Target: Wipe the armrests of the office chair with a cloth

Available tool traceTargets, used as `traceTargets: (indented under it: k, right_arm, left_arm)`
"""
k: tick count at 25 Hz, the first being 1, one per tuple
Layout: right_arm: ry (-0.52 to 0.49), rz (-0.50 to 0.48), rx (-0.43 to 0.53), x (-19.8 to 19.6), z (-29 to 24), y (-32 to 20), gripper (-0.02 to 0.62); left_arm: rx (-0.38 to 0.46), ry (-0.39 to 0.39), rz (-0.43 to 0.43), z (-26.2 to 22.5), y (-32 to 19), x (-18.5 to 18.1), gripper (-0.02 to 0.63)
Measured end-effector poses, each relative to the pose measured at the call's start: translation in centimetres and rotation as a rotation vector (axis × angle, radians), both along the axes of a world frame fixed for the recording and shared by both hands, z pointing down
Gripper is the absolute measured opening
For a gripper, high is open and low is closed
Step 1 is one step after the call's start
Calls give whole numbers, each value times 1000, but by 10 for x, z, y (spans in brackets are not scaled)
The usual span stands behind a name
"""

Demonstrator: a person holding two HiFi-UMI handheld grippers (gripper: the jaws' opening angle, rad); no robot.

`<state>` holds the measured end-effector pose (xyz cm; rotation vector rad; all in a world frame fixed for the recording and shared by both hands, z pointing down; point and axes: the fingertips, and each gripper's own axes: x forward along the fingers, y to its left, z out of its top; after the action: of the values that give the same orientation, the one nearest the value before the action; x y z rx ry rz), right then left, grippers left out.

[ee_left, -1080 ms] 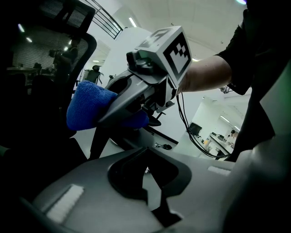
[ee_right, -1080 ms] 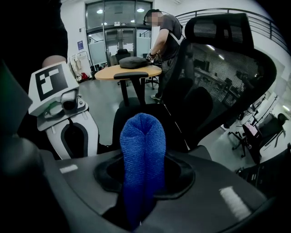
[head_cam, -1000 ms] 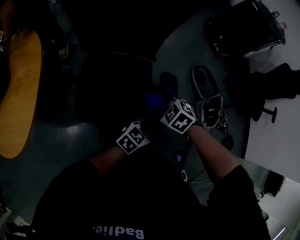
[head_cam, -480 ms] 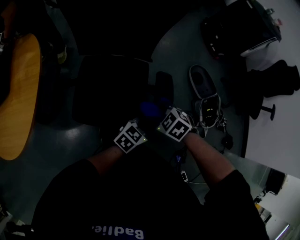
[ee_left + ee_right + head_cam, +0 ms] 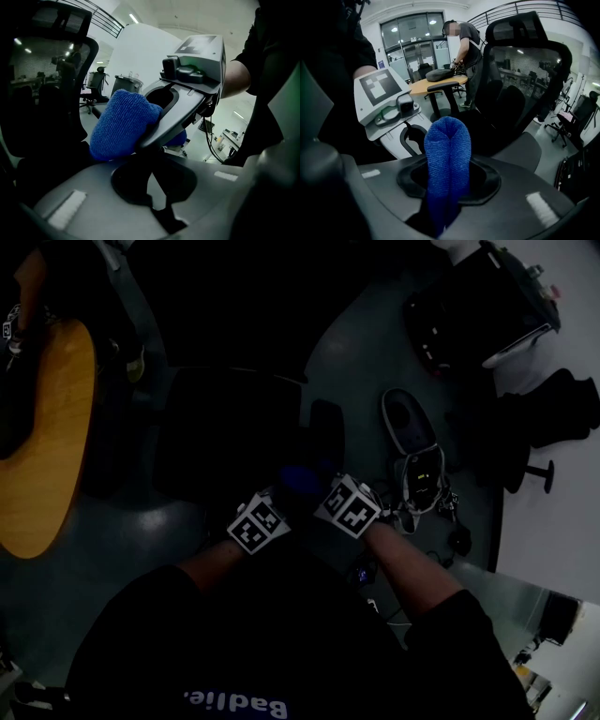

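Observation:
The head view is dark. A folded blue cloth (image 5: 298, 482) sticks up between the two marker cubes, just short of the black office chair's right armrest (image 5: 326, 432) and seat (image 5: 234, 427). My right gripper (image 5: 447, 187) is shut on the cloth (image 5: 447, 145), which stands upright out of its jaws. The chair's backrest (image 5: 525, 79) and far armrest (image 5: 446, 86) lie beyond it. My left gripper (image 5: 154, 183) is shut with nothing in it. It sits close beside the right gripper (image 5: 159, 126) and the cloth (image 5: 122, 124). The left gripper (image 5: 410, 138) shows at the left of the right gripper view.
A round wooden table (image 5: 42, 446) stands at the left, with a person (image 5: 468, 47) bent over it. On the floor to the right lie a shoe-like object (image 5: 408, 423), cables (image 5: 422, 486) and a black case (image 5: 478, 306). Other chairs stand farther off.
Both grippers have drifted a little back toward me and slightly closer together, the cloth coming with the right one. The right gripper's hold on the cloth is unchanged.

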<state>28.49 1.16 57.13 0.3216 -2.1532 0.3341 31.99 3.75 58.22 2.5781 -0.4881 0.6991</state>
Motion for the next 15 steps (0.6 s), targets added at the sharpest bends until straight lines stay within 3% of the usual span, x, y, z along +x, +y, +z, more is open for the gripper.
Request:
traceTargets:
  k: [5, 10, 15]
  right_arm:
    - [-136, 55, 16, 1, -25, -6, 132]
    - [-269, 74, 31, -6, -57, -14, 132]
    - [-388, 15, 54, -29, -88, -18, 132]
  left_arm:
    - [15, -60, -34, -3, 7, -26, 17]
    - [-11, -106, -204, -12, 13, -77, 17]
    - [-19, -140, -408, -24, 25, -129, 17]
